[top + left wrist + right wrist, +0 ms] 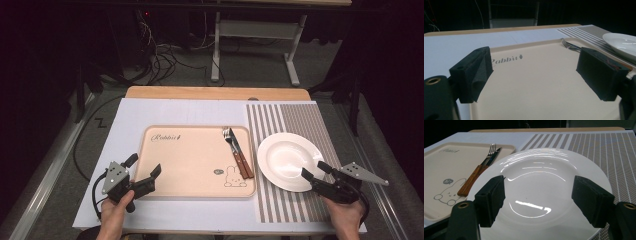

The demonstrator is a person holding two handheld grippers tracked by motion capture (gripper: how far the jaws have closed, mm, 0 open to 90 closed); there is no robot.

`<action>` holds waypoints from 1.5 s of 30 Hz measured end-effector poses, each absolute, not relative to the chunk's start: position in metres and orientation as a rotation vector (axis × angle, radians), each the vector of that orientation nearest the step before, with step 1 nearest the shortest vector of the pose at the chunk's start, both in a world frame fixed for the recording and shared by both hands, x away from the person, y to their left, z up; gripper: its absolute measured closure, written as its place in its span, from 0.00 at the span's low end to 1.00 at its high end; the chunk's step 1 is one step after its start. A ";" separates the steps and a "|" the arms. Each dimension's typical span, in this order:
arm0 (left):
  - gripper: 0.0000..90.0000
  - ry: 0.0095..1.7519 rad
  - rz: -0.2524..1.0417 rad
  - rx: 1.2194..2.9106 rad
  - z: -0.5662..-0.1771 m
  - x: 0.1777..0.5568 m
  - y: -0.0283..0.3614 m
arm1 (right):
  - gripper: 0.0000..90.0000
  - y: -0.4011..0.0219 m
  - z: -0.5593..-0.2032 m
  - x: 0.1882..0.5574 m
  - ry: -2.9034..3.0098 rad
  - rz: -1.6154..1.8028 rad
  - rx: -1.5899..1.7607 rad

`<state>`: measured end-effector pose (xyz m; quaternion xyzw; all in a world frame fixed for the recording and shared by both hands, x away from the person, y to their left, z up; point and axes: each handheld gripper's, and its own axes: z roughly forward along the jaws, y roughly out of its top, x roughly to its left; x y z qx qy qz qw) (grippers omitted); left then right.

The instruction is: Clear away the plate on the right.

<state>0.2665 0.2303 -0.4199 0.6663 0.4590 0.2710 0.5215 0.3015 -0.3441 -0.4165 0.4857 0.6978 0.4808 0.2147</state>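
White china is what my right claw (314, 172) faces: the plate (285, 160) sits on the striped placemat (295, 120) at the right of the tabletop (130, 115), just beside the beige tray (190, 160), and the claw hangs over its near right rim with both jaws spread wide and nothing pressed between them. In the right gripper view the plate (541, 187) lies under the open claw (539, 200), its bowl bare and shiny, so I judge it is placed and released, or not yet picked up; I cannot tell which from here. My left claw (142, 172) rests at the tray's near left corner, jaws likewise apart and empty, and in the left gripper view the open claw (534, 72) looks across the tray (534, 82) toward the printed word near the far edge. On the tray's right side the fork (229, 137) and the knife (240, 155), both with wooden handles, lie side by side and touching, their tips toward the far edge and a rabbit drawing just beside the handles. As I read it, the setting looks only partly done: the plate is on the mat, while the cutlery has not left the tray and neither claw is near it. What I would expect to remain is carrying the fork and knife to the plate's sides.
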 end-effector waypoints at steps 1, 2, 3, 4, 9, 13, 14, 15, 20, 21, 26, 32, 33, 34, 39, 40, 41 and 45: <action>0.16 1.100 0.651 1.597 -0.420 0.267 0.230 | 0.32 -0.345 -0.416 0.302 1.935 1.329 1.354; 0.16 1.100 0.653 1.597 -0.420 0.267 0.230 | 0.32 -0.346 -0.416 0.303 1.933 1.326 1.358; 0.16 1.100 0.656 1.598 -0.420 0.267 0.230 | 0.32 -0.346 -0.416 0.304 1.934 1.326 1.367; 0.16 1.100 0.660 1.599 -0.419 0.266 0.230 | 0.32 -0.347 -0.416 0.305 1.937 1.327 1.369; 0.16 1.097 0.672 1.612 -0.420 0.266 0.229 | 0.34 -0.349 -0.416 0.311 1.950 1.316 1.382; 0.16 1.101 0.674 1.615 -0.420 0.267 0.229 | 0.34 -0.352 -0.416 0.315 1.943 1.320 1.405; 0.16 1.100 0.674 1.616 -0.420 0.267 0.229 | 0.34 -0.353 -0.416 0.316 1.942 1.318 1.412; 0.16 1.099 0.674 1.616 -0.420 0.267 0.229 | 0.35 -0.354 -0.417 0.318 1.941 1.317 1.423; 0.16 1.096 0.669 1.618 -0.420 0.267 0.228 | 0.36 -0.357 -0.418 0.324 1.931 1.315 1.478; 0.16 1.095 0.670 1.620 -0.420 0.267 0.228 | 0.36 -0.357 -0.418 0.324 1.928 1.316 1.488; 0.16 1.098 0.677 1.621 -0.420 0.267 0.228 | 0.37 -0.361 -0.418 0.329 1.927 1.307 1.514; 0.16 1.098 0.677 1.626 -0.421 0.268 0.227 | 0.38 -0.365 -0.420 0.337 1.918 1.290 1.547; 0.16 1.098 0.677 1.625 -0.421 0.268 0.227 | 0.38 -0.365 -0.420 0.338 1.919 1.290 1.551; 0.16 1.098 0.677 1.625 -0.421 0.268 0.227 | 0.38 -0.366 -0.420 0.339 1.917 1.288 1.563; 0.16 1.098 0.677 1.625 -0.421 0.268 0.227 | 0.39 -0.371 -0.422 0.346 1.905 1.280 1.612; 0.16 1.098 0.677 1.626 -0.421 0.268 0.227 | 0.39 -0.372 -0.422 0.346 1.902 1.279 1.617; 0.16 1.098 0.677 1.627 -0.421 0.268 0.227 | 0.40 -0.372 -0.422 0.347 1.897 1.280 1.629; 0.16 1.099 0.677 1.627 -0.421 0.268 0.227 | 0.41 -0.377 -0.424 0.352 1.893 1.276 1.663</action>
